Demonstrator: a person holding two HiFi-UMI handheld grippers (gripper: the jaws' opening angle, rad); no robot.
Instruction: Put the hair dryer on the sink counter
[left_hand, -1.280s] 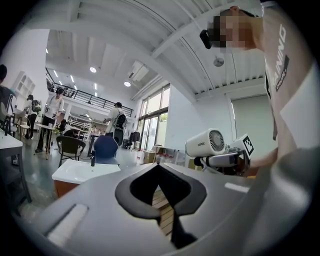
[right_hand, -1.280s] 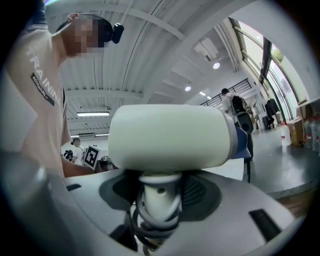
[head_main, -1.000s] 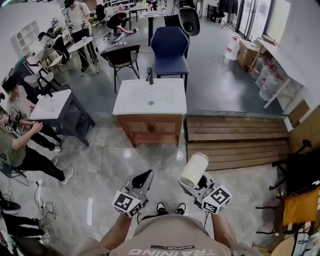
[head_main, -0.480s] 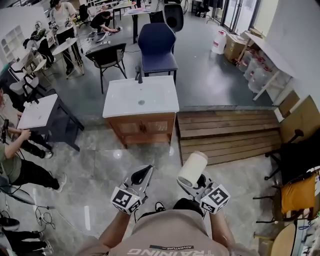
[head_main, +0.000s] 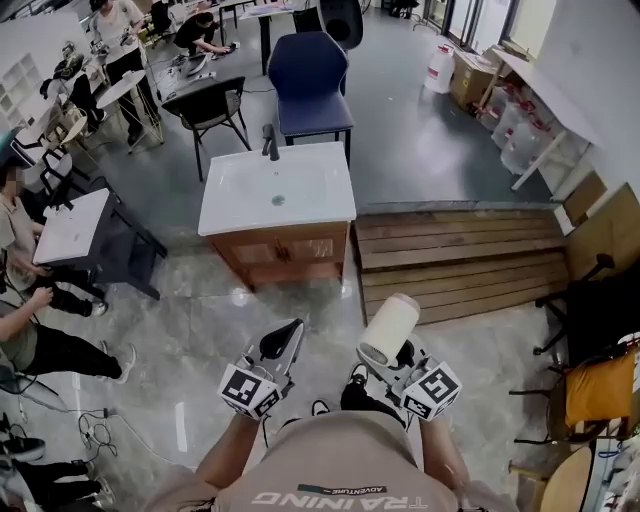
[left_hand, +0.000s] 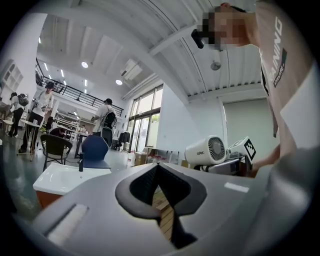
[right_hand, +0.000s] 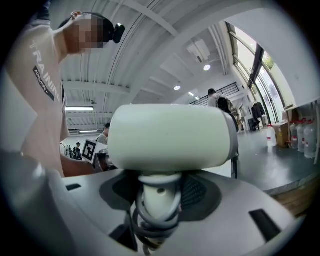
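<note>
Hair dryer (head_main: 389, 328) stays pinched in my right gripper (head_main: 388, 362), left gripper (head_main: 283, 342) pressed together empty, sink counter (head_main: 335, 205) upper centre edging closer, still approaching.

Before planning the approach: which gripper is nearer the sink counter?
Left. Left gripper is straight before the sink counter; right gripper, holding the hair dryer, is offset rightward.

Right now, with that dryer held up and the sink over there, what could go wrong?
The right gripper holds the hair dryer only by its slim handle, with the bulky body on top; it might tilt or slip.
The cord looped round the handle could loosen and snag.
The sink counter is some way off across glossy floor; a stumble could jolt the dryer.
</note>
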